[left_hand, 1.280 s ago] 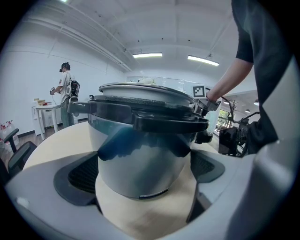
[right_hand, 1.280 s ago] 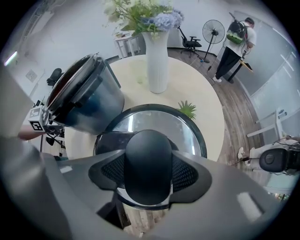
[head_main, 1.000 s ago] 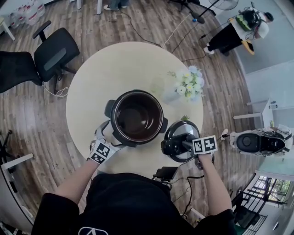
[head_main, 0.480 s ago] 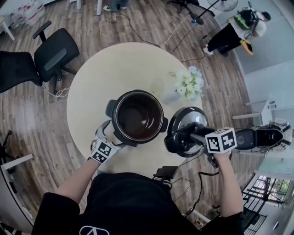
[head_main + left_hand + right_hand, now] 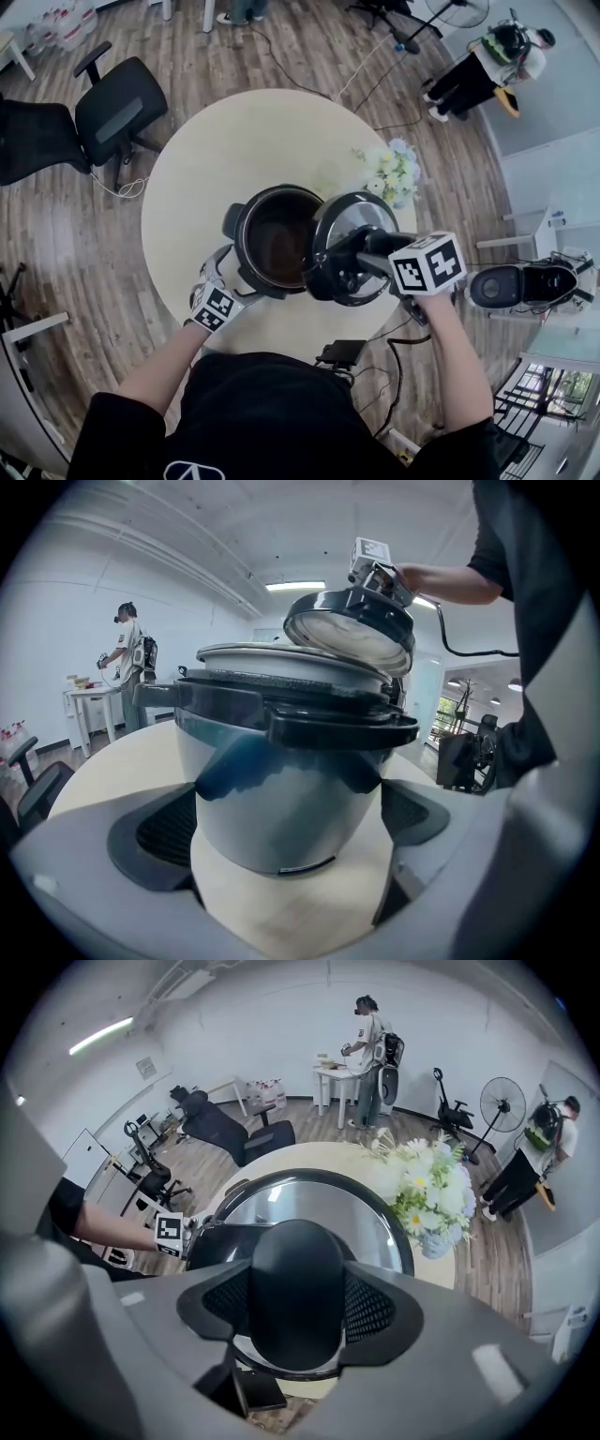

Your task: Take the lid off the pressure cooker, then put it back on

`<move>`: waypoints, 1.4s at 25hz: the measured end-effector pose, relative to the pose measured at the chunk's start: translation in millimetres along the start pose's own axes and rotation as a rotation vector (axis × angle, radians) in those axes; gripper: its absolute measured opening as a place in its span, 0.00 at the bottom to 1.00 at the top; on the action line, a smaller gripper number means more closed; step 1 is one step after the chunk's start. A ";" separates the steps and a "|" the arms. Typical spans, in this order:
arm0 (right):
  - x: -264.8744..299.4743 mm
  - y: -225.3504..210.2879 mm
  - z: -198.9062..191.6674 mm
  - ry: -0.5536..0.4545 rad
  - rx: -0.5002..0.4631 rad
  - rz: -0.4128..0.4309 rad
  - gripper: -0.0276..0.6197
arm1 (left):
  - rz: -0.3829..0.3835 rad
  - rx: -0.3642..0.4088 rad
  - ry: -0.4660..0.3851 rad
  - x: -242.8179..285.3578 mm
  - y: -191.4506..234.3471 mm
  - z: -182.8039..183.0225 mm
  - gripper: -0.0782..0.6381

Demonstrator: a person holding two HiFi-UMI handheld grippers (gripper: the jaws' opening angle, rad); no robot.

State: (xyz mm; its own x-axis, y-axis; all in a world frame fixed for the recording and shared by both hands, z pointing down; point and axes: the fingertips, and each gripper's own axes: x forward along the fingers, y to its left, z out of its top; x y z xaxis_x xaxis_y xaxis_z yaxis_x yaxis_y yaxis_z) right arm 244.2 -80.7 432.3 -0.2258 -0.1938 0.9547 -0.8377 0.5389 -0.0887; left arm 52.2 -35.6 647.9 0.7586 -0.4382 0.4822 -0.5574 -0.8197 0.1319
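swinging up from its spot at the right of the round table (image 5: pixel 234 150), the lid (image 5: pixel 349 225) now hangs tilted over the right rim of the open cooker (image 5: pixel 272 246), its black knob (image 5: pixel 298 1288) clamped in the right gripper (image 5: pixel 361 261). the left gripper (image 5: pixel 291 855) stays put, jaws pressed against the cooker's lower body.

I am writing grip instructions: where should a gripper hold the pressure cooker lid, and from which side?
Grip the black handle on top of the lid, coming from above, a pad on each long side. It is a raised, rounded bar; the steel around it is smooth.
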 end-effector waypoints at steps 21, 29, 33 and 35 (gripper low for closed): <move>87.9 76.7 81.6 0.114 -0.119 0.047 0.48 | 0.000 -0.003 -0.004 -1.5 -0.2 0.3 0.93; 108.5 88.5 79.2 0.156 -0.150 0.016 0.49 | 0.000 -0.004 -0.008 0.6 -0.9 2.5 0.93; 117.0 89.3 78.0 0.171 -0.192 -0.014 0.49 | -0.002 -0.005 -0.008 1.4 0.3 3.6 0.93; 118.0 89.2 78.1 0.183 -0.193 -0.015 0.49 | 0.000 -0.004 -0.010 1.7 1.0 3.0 0.93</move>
State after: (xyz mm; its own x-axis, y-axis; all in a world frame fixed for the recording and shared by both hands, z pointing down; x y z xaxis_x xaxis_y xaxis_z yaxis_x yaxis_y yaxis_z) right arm 104.0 -119.6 514.8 -0.1058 -0.0607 0.9925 -0.7261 0.6867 -0.0354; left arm 54.0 -38.3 646.2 0.7619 -0.4417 0.4737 -0.5588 -0.8181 0.1358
